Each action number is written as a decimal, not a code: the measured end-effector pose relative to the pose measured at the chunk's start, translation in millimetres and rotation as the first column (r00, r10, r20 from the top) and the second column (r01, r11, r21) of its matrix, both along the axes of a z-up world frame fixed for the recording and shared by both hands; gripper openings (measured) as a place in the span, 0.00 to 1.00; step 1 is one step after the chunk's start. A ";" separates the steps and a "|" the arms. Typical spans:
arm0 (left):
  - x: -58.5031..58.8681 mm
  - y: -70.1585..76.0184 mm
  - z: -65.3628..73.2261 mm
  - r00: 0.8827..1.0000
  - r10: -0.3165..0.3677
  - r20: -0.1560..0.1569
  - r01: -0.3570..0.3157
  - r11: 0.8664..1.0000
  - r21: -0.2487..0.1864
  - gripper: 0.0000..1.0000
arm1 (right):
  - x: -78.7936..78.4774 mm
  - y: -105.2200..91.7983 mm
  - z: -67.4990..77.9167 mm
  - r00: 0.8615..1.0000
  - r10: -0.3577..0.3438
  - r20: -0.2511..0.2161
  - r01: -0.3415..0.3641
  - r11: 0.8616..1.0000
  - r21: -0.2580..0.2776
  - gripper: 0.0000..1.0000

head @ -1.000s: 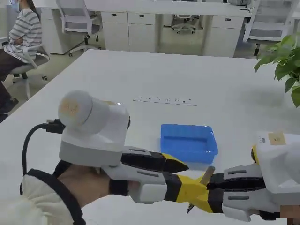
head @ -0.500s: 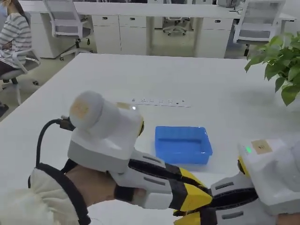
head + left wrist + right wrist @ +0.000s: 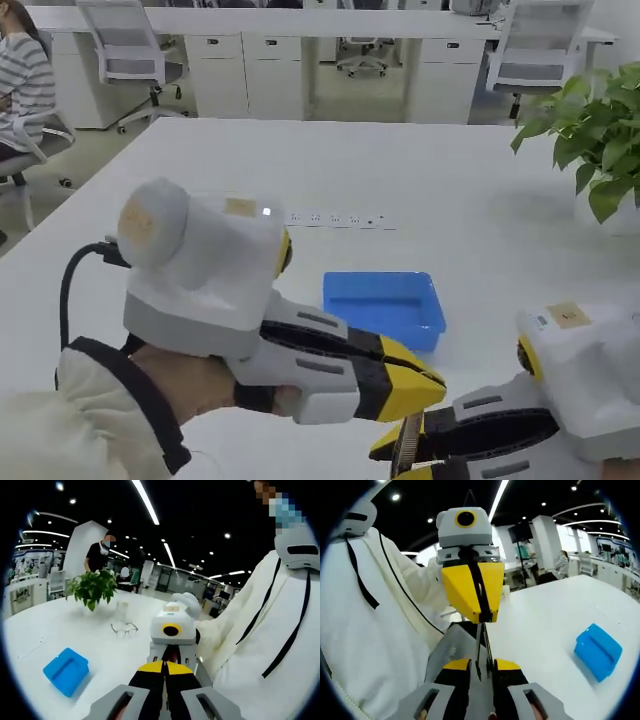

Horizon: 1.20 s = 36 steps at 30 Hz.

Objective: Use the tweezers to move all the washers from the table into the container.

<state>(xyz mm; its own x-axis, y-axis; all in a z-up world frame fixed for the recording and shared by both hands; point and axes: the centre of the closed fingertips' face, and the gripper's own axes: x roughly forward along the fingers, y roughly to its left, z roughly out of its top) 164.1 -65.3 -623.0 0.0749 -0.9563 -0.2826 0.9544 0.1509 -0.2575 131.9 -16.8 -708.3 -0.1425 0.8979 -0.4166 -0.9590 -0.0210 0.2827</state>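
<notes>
The blue container [image 3: 382, 305] sits on the white table [image 3: 470, 230], also seen in the left gripper view as the container [image 3: 65, 669] and in the right gripper view as the container [image 3: 598, 651]. Beyond it lies a row of small items [image 3: 335, 217], too small to identify. My two grippers face each other tip to tip in front of the container. The left gripper [image 3: 432, 381] is shut, and the thin tweezers [image 3: 481, 642] stick out of the left gripper [image 3: 483, 619]. The tweezers' other end sits between the jaws of my right gripper [image 3: 481, 666]. The tweezers [image 3: 406, 447] stand nearly upright in the right gripper [image 3: 395, 455].
A potted plant [image 3: 590, 140] stands at the table's right edge. A pair of glasses [image 3: 124, 628] lies near the plant [image 3: 92, 587]. Office chairs [image 3: 120, 45] and white cabinets stand beyond the far edge. A seated person [image 3: 20, 85] is at the far left.
The left gripper's jaws, apart a second ago, have come together. Both grippers and the tweezers sit lower in the picture, and the head view has shifted.
</notes>
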 end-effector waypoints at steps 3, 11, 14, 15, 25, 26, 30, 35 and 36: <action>0.5 0.9 3.7 1.000 -0.010 0.010 0.011 1.000 -0.010 0.00 | -0.8 1.3 4.7 0.999 -0.017 -0.039 0.019 0.999 0.049 0.12; -5.0 2.8 10.2 0.999 -0.043 -0.002 0.043 0.998 -0.052 0.00 | -4.2 1.5 4.6 0.998 0.004 -0.055 0.000 0.998 0.070 0.07; -4.7 5.5 9.6 0.999 -0.035 0.000 0.035 0.998 -0.061 0.00 | -3.8 2.0 4.2 0.999 0.011 -0.052 -0.008 0.997 0.073 0.04; -4.6 7.2 9.5 1.000 -0.031 0.002 0.031 0.997 -0.068 0.00 | -3.5 2.0 4.0 0.999 0.015 -0.047 -0.012 0.997 0.074 0.04; -6.4 14.5 -21.2 0.997 -0.038 -0.073 0.046 0.993 0.108 0.13 | 10.7 -11.8 -24.0 0.996 0.079 0.039 -0.072 0.984 -0.161 0.01; -5.4 14.2 -24.0 0.997 -0.038 -0.062 0.045 0.991 0.122 0.13 | 13.8 -15.4 -27.6 0.994 0.091 0.061 -0.078 0.977 -0.197 0.01; -6.0 18.8 -41.8 0.996 -0.072 -0.051 0.082 0.968 0.238 0.16 | 18.3 -30.7 -40.0 0.982 0.168 0.089 -0.127 0.927 -0.354 0.01; -4.9 19.9 -60.5 0.993 -0.114 -0.034 0.119 0.929 0.352 0.17 | 22.3 -39.3 -45.2 0.964 0.243 0.105 -0.173 0.880 -0.442 0.01; -4.3 21.8 -67.0 0.992 -0.123 -0.029 0.125 0.912 0.391 0.17 | 23.5 -42.9 -48.6 0.962 0.256 0.099 -0.180 0.862 -0.474 0.01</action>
<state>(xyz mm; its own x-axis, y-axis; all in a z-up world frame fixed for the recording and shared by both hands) 159.8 -43.5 -690.0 -0.0390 -0.7706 -0.6361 0.9710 0.1209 -0.2060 155.3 -59.7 -756.9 -0.2128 0.5554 -0.8039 -0.9768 -0.1398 0.1621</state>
